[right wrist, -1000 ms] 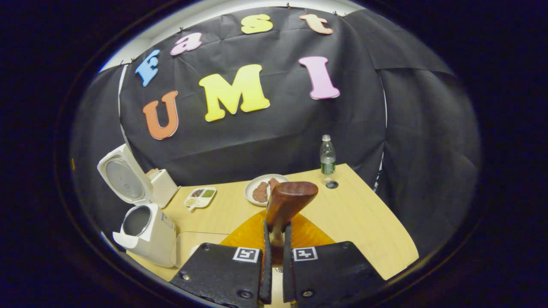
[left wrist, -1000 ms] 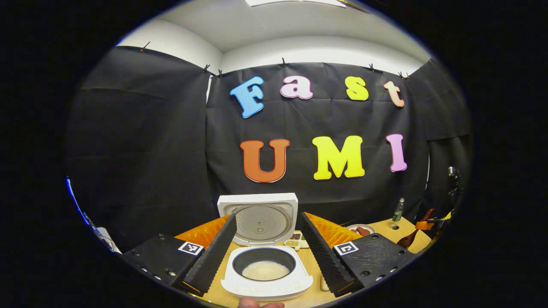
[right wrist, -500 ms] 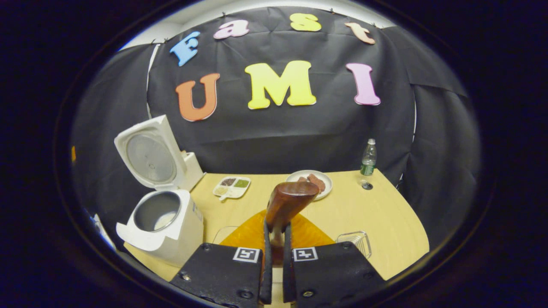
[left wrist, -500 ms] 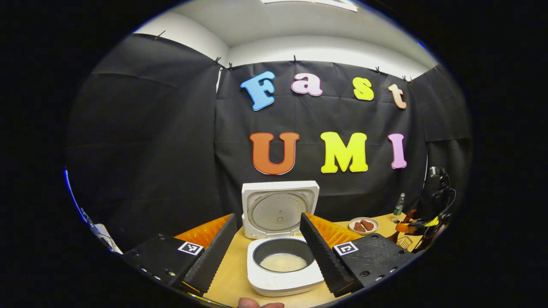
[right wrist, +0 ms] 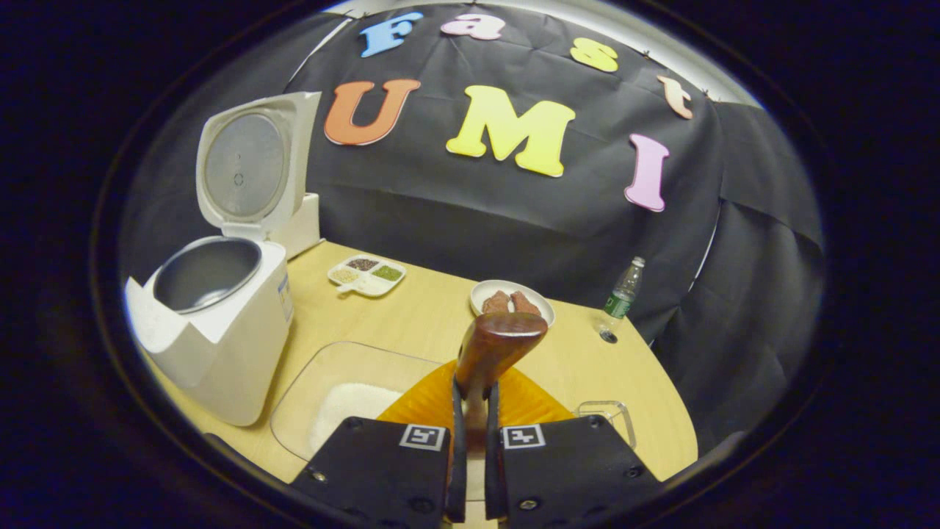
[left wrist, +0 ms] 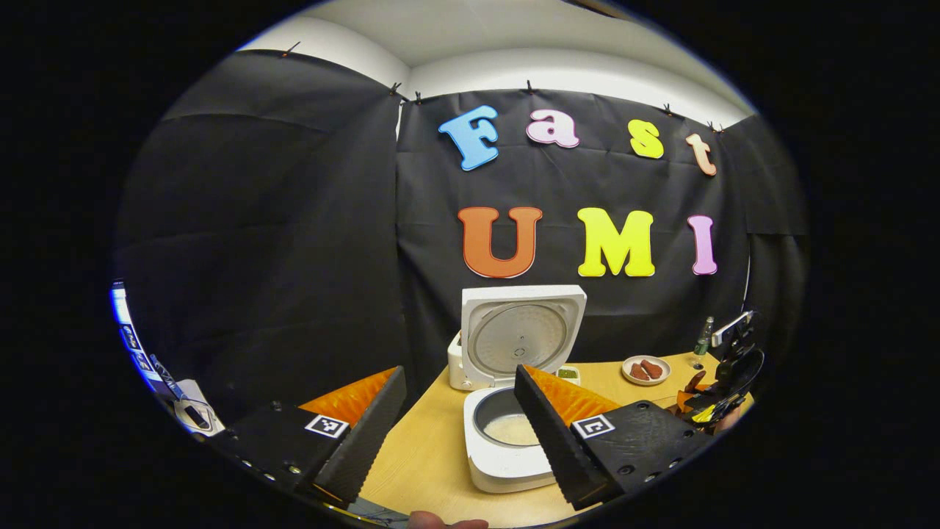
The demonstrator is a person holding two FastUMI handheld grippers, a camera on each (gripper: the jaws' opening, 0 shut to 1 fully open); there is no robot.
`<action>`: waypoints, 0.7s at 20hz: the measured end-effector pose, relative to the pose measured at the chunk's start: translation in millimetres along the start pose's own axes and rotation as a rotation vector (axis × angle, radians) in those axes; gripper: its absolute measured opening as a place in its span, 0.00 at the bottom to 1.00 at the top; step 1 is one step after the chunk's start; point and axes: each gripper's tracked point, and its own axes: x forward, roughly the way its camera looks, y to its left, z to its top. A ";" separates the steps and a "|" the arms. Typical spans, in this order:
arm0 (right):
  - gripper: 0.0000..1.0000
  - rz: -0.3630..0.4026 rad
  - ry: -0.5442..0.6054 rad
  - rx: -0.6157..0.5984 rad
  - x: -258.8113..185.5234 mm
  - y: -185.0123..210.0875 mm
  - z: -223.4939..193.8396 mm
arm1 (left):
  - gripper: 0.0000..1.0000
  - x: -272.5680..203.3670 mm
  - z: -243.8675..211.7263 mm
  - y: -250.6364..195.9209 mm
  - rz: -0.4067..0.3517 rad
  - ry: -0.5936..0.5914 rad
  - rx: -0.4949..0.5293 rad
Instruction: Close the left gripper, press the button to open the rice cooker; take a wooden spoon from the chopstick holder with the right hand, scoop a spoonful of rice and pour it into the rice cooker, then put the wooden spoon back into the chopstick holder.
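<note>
The right hand-held gripper pinches the wooden spoon by its handle, both fingers pressed on it, the spoon's long axis running forward along the fingers and its bowl tipped up, away from the bench. The rice cooker stands open, lid upright, with rice already in the pot. Taking the cooker as landmark, a clear rice tray lies just beside its base, under and slightly left of the spoon. The left hand-held gripper is spread wide, facing the cooker. By my judgement rice has been poured; returning the spoon remains, the right hand nearer.
</note>
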 end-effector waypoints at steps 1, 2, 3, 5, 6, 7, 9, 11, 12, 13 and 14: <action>0.15 0.000 -0.006 -0.004 2.2 4.3 0.3 | 0.95 -1.4 -1.6 2.7 0.006 0.004 0.003; 0.15 0.004 -0.006 -0.003 4.7 9.9 1.3 | 0.95 -1.9 -2.6 3.5 0.011 0.007 0.004; 0.15 0.027 -0.002 0.010 6.9 18.3 1.5 | 0.95 -3.1 -4.2 5.0 0.014 0.012 0.003; 0.15 0.096 0.022 0.086 8.8 41.1 -0.3 | 0.95 -6.1 -9.2 6.9 0.018 0.020 0.002; 0.15 0.125 0.033 0.128 7.9 50.3 -0.2 | 0.95 -6.6 -9.8 8.8 0.023 0.024 0.002; 0.15 0.156 0.043 0.169 6.2 59.9 1.0 | 0.95 -8.2 -10.4 11.0 0.028 0.025 0.001; 0.15 0.211 0.062 0.237 3.7 77.3 5.1 | 0.95 -11.6 -10.3 14.1 0.039 0.025 -0.004; 0.15 0.249 0.088 0.307 0.7 84.2 7.0 | 0.95 -14.9 -12.5 17.1 0.049 0.028 -0.005; 0.15 0.264 0.102 0.356 0.2 84.2 7.4 | 0.95 -15.9 -12.9 17.9 0.054 0.029 -0.006; 0.15 0.278 0.117 0.416 -0.1 82.5 8.9 | 0.95 -17.3 -13.6 19.3 0.058 0.030 -0.007; 0.15 0.291 0.135 0.481 -1.1 81.4 9.6 | 0.95 -18.1 -12.5 20.5 0.061 0.029 -0.007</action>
